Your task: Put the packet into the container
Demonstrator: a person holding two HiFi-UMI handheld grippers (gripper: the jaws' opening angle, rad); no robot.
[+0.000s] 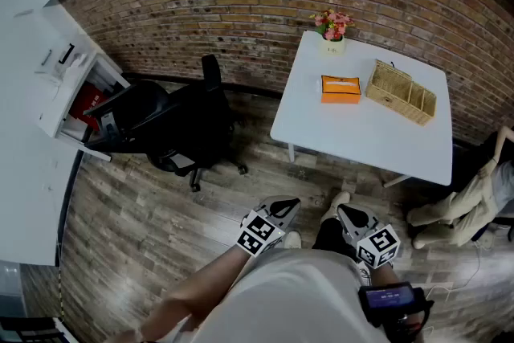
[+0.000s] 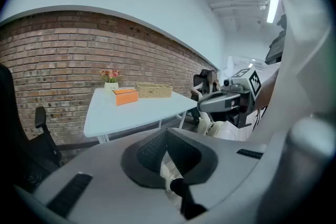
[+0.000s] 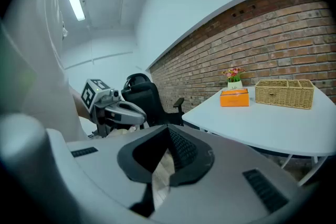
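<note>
Nothing was done yet: the packet [image 1: 340,88] lay on the table [image 1: 361,136] near the basket [image 1: 401,91], while the left gripper [image 1: 283,210] and the right gripper [image 1: 347,214] were closed and empty.

The left gripper [image 1: 283,209] and right gripper [image 1: 348,214] (both empty) hold fingers [image 2: 184,152] closed.

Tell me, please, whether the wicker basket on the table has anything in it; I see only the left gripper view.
Observer: From above, the wicker basket is split into compartments, and I see nothing in them.
Operator: Is the right gripper holding anything?
Observer: No; the right gripper has its jaws together, nothing between.
Operator: Is the packet touching the basket?
Observer: No; the orange packet lies flat on the white table, apart from it.
</note>
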